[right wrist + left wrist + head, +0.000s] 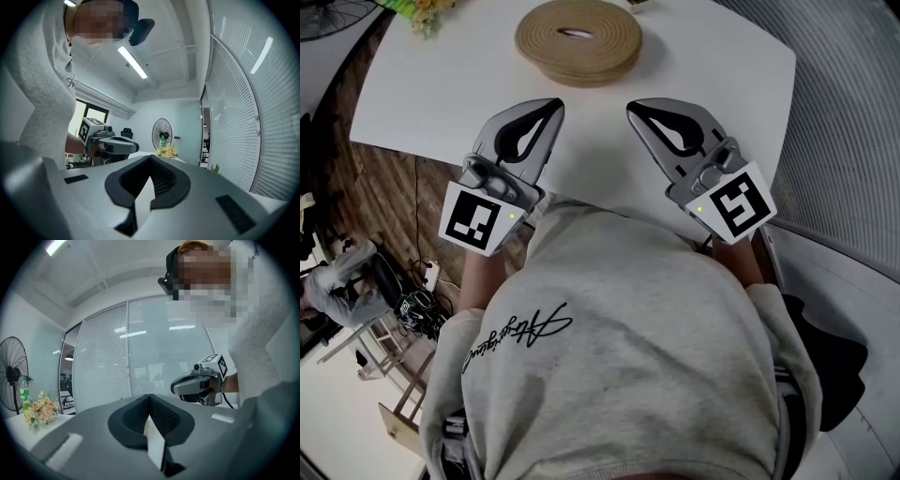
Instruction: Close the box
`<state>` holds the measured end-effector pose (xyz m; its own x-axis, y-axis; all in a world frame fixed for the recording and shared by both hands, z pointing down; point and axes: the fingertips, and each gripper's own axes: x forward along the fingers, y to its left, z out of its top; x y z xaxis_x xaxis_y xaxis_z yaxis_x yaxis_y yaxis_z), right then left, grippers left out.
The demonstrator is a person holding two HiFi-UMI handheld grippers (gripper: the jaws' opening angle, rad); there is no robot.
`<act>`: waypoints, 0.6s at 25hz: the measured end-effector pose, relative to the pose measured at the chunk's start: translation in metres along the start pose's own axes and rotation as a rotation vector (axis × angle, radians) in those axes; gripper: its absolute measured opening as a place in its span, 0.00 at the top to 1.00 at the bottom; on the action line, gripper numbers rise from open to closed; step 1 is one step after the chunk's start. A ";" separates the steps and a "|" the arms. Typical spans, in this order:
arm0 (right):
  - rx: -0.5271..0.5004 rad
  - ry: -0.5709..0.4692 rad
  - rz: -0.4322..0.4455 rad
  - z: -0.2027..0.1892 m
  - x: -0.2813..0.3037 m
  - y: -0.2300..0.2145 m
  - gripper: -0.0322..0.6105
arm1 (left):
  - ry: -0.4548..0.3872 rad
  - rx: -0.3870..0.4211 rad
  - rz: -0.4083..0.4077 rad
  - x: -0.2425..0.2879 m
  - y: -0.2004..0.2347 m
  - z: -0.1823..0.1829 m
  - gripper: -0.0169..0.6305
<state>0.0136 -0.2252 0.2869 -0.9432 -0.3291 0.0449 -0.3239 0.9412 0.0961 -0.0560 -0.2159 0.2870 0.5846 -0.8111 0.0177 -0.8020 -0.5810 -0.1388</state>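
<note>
Left claw (551, 111): pressed together, empty, waiting near the body.
Right claw (636, 111): pressed together, empty too.
Round woven box (578, 39): far on tabletop (722, 75), untouched.

— Where is the round tan woven box (578, 39)?
— On the white surface (722, 66), ahead of both grippers and apart from them. The left gripper (551, 111) and right gripper (637, 112) sit side by side over its near edge.
— Anything else?
— A small bunch of flowers (429, 13) far ahead and left of the left gripper, with a black standing fan (328, 14) further left, off the surface.
</note>
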 end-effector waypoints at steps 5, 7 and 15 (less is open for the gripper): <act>0.000 0.001 -0.004 -0.002 -0.002 0.002 0.95 | -0.004 -0.003 0.005 0.001 -0.002 0.001 0.98; 0.001 0.001 -0.004 -0.001 -0.001 0.002 0.95 | -0.001 -0.001 0.004 0.000 -0.001 0.000 0.97; -0.005 0.004 -0.001 -0.003 0.000 0.004 0.95 | 0.003 0.002 0.006 -0.001 -0.001 -0.002 0.98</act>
<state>0.0125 -0.2216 0.2907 -0.9425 -0.3306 0.0485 -0.3247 0.9404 0.1013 -0.0561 -0.2152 0.2887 0.5792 -0.8150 0.0195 -0.8054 -0.5757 -0.1411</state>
